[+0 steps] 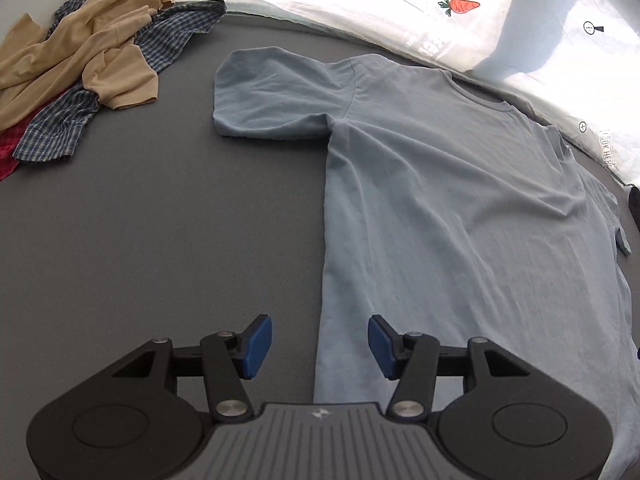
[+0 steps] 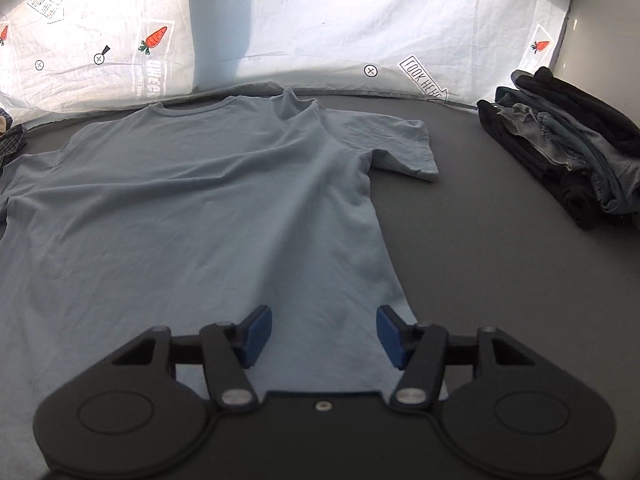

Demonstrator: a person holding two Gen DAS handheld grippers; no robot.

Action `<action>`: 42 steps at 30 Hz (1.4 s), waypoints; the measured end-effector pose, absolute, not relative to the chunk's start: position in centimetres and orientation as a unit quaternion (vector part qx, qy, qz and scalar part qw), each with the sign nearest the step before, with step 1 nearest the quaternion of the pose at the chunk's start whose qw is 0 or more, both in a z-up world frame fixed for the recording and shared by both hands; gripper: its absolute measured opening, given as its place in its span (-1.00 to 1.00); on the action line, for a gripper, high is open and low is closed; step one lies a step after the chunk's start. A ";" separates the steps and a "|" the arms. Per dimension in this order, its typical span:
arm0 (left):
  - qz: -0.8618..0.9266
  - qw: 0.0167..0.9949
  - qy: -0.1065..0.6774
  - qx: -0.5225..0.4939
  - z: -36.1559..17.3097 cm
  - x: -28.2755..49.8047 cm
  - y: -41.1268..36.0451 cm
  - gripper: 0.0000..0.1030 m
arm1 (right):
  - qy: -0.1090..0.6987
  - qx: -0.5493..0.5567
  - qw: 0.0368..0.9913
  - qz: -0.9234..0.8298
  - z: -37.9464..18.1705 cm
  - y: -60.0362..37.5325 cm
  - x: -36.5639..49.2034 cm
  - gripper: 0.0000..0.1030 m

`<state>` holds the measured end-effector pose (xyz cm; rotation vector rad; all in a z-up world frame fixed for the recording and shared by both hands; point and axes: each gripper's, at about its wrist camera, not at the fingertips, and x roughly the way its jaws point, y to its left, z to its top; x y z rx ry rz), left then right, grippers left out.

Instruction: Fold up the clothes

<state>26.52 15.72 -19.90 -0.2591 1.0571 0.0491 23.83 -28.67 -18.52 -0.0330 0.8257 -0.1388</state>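
Blue: one T-shirt [image 1: 440, 200] lies flat; left gripper [image 1: 320, 346] and right gripper [image 2: 324, 336] gape empty.

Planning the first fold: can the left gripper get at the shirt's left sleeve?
Probably yes. The left gripper is open over the light blue shirt, and the sleeve lies flat ahead on bare grey mat, apart from the clothes pile.

Light-blue T-shirt [image 1: 440, 200], spread flat, sleeves out
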 end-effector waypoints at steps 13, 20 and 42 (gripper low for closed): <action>0.026 0.855 0.510 -0.096 -22.1 14.8 9.9 0.01 | 0.499 0.038 0.865 -0.041 -22.6 -36.8 16.5 0.09; 0.078 0.870 0.464 -0.148 -16.6 13.7 9.9 -0.95 | 0.472 0.090 0.876 0.040 -17.2 -38.2 15.5 -0.93; 0.180 0.794 0.565 -0.134 -20.8 16.2 8.8 -0.72 | 0.575 0.064 0.815 0.023 -21.9 -40.9 16.9 -0.79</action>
